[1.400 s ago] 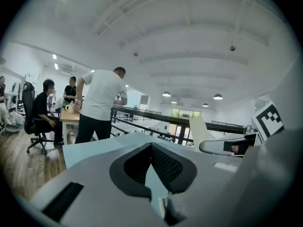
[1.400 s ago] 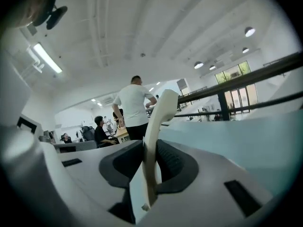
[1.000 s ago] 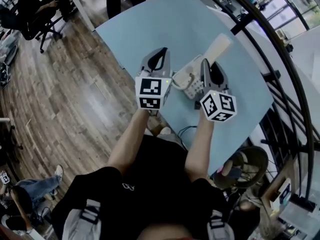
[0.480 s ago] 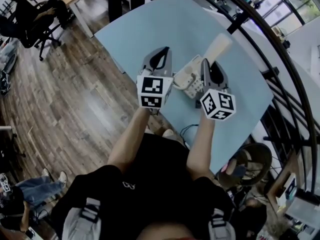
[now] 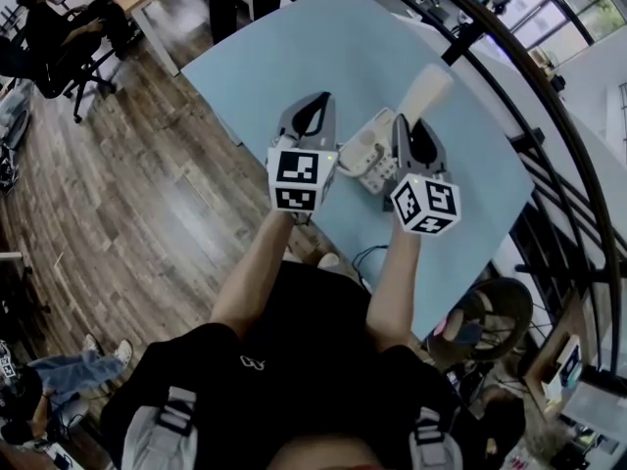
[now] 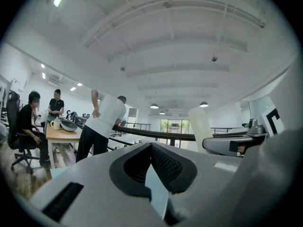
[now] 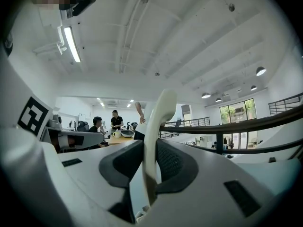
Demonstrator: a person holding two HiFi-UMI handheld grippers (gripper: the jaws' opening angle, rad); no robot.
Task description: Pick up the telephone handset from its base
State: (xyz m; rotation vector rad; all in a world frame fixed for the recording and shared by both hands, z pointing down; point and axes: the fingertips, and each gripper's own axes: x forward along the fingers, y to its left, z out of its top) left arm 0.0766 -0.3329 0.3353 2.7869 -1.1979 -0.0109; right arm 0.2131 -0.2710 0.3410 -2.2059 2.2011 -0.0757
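Handset [image 7: 158, 117] sits pinched low between the right gripper's [image 7: 152, 150] pads, apparently off the base [image 5: 364, 155] on the table [image 5: 294, 47], left gripper [image 6: 151, 145] jaws pressed together empty, so we grip firmly and lift straight to avoid pivoting.

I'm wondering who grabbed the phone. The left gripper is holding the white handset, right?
No, the right gripper is holding the white handset; the right gripper view shows it pinched between the jaws. The left gripper has nothing between its jaws.
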